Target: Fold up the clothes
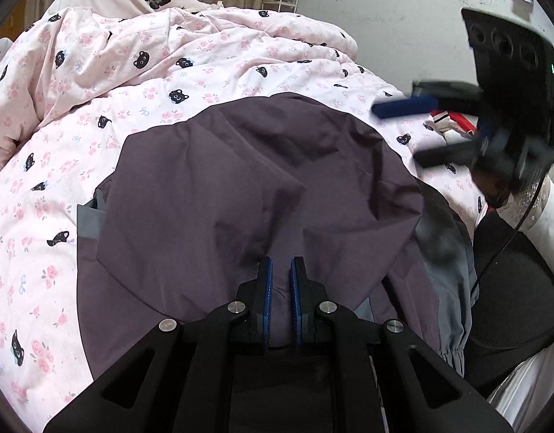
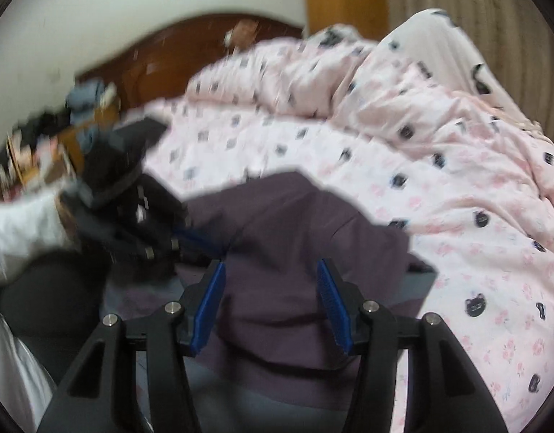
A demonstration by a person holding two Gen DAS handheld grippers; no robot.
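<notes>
Purple cloth: the jacket [image 1: 262,187] lies spread on the duvet [image 1: 96,166], partly doubled over, grey lining showing at its left and right edges.

Left wrist view
- Left gripper [image 1: 281,270]: fingers drawn close with a fold of the jacket's near edge pinched between them.
- Right gripper [image 1: 403,122]: up above the jacket's right side, jaws wide apart, holding nothing; it is smeared by motion.
- Sleeve [image 1: 453,306]: grey, cuff gathered, hanging off the jacket's right edge toward the person.
- Risk: the left pinch is thin; a hard pull could slip the slick cloth out, or drag the whole jacket across the duvet and undo the lie of the folded flap.

Right wrist view
- Right gripper [image 2: 269,288]: jaws spread, hovering over the jacket [image 2: 295,238], nothing between the fingers.
- Left gripper [image 2: 190,238]: at the jacket's left edge; the blur is heavy, so its grip probably matches the other view, but I cannot confirm it here.
- Risk: the soft, rumpled duvet [image 2: 385,137] under the jacket gives no firm bed, so a crease may come out crooked, and the right gripper closing fast could catch the duvet along with the jacket.
</notes>
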